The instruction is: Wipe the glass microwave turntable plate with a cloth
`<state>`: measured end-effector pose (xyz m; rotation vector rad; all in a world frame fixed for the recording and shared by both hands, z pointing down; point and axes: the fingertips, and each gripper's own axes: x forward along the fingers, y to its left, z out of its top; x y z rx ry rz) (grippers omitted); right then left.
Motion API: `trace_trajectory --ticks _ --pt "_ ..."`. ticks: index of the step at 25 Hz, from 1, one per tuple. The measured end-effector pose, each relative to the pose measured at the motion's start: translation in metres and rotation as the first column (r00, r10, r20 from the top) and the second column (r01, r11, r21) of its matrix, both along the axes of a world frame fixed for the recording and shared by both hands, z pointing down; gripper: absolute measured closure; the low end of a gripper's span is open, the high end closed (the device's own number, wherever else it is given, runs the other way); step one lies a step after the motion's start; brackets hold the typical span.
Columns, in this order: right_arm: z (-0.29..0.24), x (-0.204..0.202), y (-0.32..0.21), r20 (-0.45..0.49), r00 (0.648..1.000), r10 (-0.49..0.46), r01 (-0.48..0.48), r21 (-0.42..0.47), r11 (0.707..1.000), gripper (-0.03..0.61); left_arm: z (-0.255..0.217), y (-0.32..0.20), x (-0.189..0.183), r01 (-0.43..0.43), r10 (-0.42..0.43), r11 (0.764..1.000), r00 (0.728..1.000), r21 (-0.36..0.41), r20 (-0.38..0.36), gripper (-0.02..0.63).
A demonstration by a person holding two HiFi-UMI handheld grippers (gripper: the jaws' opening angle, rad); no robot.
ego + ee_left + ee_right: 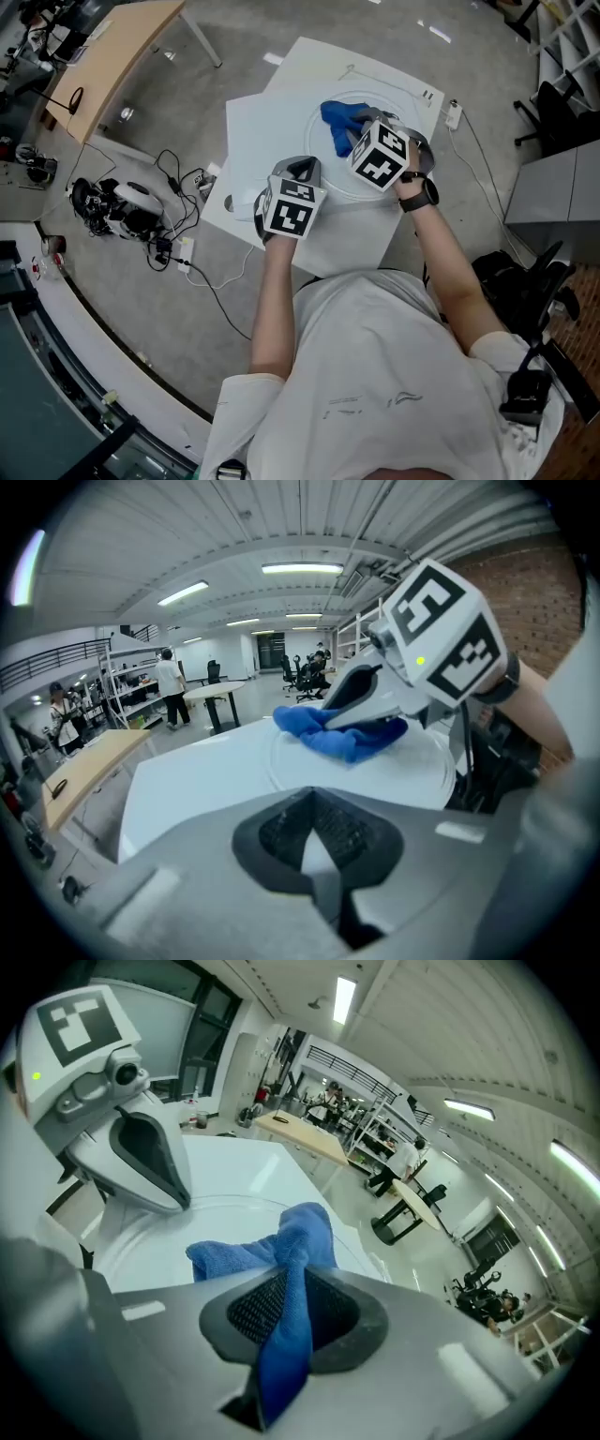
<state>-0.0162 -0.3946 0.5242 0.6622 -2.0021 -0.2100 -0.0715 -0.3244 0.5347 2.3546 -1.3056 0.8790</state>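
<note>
The round glass turntable plate point(323, 186) lies on a white table point(258, 122). A blue cloth point(337, 120) rests bunched on the plate's far side. My right gripper point(364, 127) is shut on the cloth, and in the right gripper view a fold of cloth point(300, 1241) runs down between the pads of that gripper point(281, 1326). My left gripper point(305, 171) is at the plate's near-left rim, jaws closed on the edge. In the left gripper view, the plate point(417, 772) and cloth point(342, 735) lie beyond its jaws point(314, 850). The right gripper view shows the left gripper's tip point(178, 1202) on the plate point(225, 1218).
Cables and small devices point(131, 206) lie tangled on the floor left of the table. A wooden desk point(122, 47) stands at the far left. A white plug block point(454, 114) sits off the table's right corner. A black chair point(525, 281) is beside me. People point(171, 682) stand in the distance.
</note>
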Motion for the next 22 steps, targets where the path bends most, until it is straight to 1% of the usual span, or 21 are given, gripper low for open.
trace_trajectory --ticks 4,7,10,13,15,17,22 --pt "-0.002 0.041 -0.019 0.003 0.994 0.109 -0.109 0.010 0.994 0.520 0.002 0.002 0.000 -0.002 0.002 1.000 1.000 -0.006 -0.001 0.614" --pt "-0.006 0.071 -0.019 -0.026 0.987 0.157 -0.157 0.011 0.988 0.520 0.000 0.003 -0.004 -0.002 0.002 1.000 1.000 -0.004 -0.003 0.614" --pt "-0.008 0.097 -0.005 -0.070 0.984 0.166 -0.167 0.001 0.986 0.518 -0.001 0.005 -0.007 -0.001 0.001 1.000 1.000 0.000 -0.003 0.614" --pt "-0.009 0.114 0.022 -0.096 0.985 0.142 -0.144 -0.019 0.989 0.518 0.000 0.008 -0.008 -0.001 0.001 1.000 1.000 0.003 0.001 0.614" --pt "-0.008 0.116 0.044 -0.102 0.988 0.113 -0.117 -0.033 0.993 0.518 0.001 0.009 -0.008 -0.002 0.002 1.000 1.000 0.005 0.001 0.614" --pt "-0.008 0.110 0.065 -0.098 0.992 0.081 -0.086 -0.043 0.995 0.518 0.000 0.010 -0.009 -0.002 0.002 1.000 1.000 0.005 -0.002 0.614" --pt "-0.004 0.064 0.102 -0.048 0.999 -0.003 0.001 -0.041 0.999 0.523 -0.002 0.011 -0.015 0.014 -0.014 1.000 1.000 -0.009 -0.003 0.614"
